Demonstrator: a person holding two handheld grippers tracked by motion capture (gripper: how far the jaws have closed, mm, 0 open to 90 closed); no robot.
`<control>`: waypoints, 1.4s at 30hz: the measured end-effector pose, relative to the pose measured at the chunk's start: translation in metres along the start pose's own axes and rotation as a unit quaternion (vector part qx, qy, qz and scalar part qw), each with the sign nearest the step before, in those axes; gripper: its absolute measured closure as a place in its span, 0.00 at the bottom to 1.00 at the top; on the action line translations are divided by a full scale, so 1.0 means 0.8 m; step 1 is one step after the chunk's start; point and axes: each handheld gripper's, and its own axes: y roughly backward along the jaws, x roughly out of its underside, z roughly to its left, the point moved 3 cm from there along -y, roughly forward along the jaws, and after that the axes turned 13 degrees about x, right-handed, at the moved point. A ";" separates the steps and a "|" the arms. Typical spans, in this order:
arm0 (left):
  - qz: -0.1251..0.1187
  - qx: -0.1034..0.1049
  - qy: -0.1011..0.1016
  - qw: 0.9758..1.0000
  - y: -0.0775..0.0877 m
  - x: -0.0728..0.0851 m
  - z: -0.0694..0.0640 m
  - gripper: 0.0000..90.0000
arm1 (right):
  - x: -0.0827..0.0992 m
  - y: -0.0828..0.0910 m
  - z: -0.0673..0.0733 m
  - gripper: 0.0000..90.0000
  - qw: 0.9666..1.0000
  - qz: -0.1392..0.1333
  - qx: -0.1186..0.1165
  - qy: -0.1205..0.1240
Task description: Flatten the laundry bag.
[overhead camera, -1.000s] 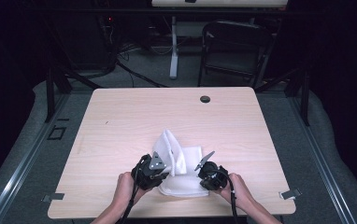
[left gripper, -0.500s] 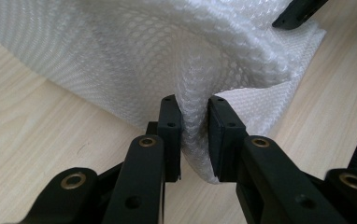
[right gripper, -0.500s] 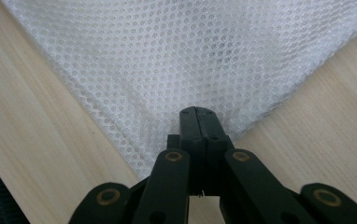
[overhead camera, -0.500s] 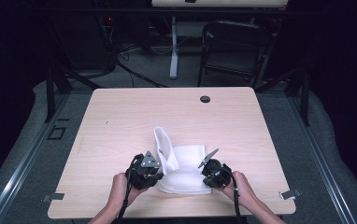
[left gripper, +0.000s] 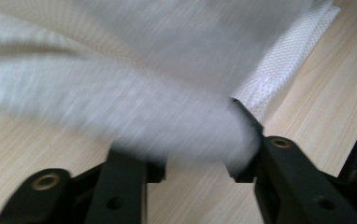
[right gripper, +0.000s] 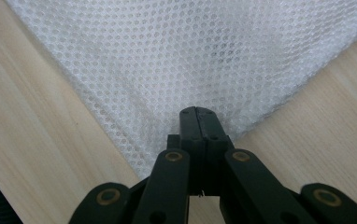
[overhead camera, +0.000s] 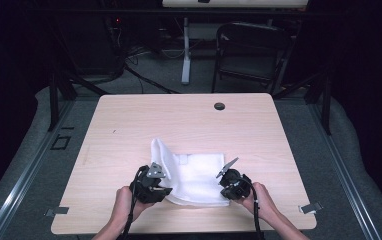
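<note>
Looking along my right gripper (right gripper: 198, 114), I see its two black jaws rising from the bottom of the frame and meeting just below the centre, pressed tight together. They pinch the lower corner of a white mesh cloth (right gripper: 190, 56), which fans out from that corner across the whole upper half of the frame, its small round holes sharp. Bare pale wood of the table (right gripper: 32, 140) shows at lower left and again at lower right
</note>
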 end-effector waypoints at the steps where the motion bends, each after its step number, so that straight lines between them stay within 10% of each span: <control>1: 0.005 -0.005 0.004 1.000 0.002 0.003 0.002 0.64 | 0.000 0.000 0.000 1.00 1.000 0.001 0.001 -0.001; 19: -0.028 -0.069 0.085 0.994 0.052 0.038 0.034 0.22 | 0.001 0.000 -0.003 1.00 1.000 0.005 -0.004 -0.005; 28: -0.024 -0.046 0.049 0.997 0.038 0.024 0.020 0.18 | 0.001 0.002 -0.006 0.98 1.000 0.002 -0.011 -0.013; 38: -0.003 -0.014 0.016 1.000 0.008 0.007 0.009 0.17 | -0.001 0.027 -0.012 0.29 0.998 -0.033 -0.022 -0.042; 42: 0.012 0.004 0.000 1.000 -0.002 0.001 0.003 0.18 | 0.002 0.036 -0.019 0.19 0.998 -0.043 -0.021 -0.048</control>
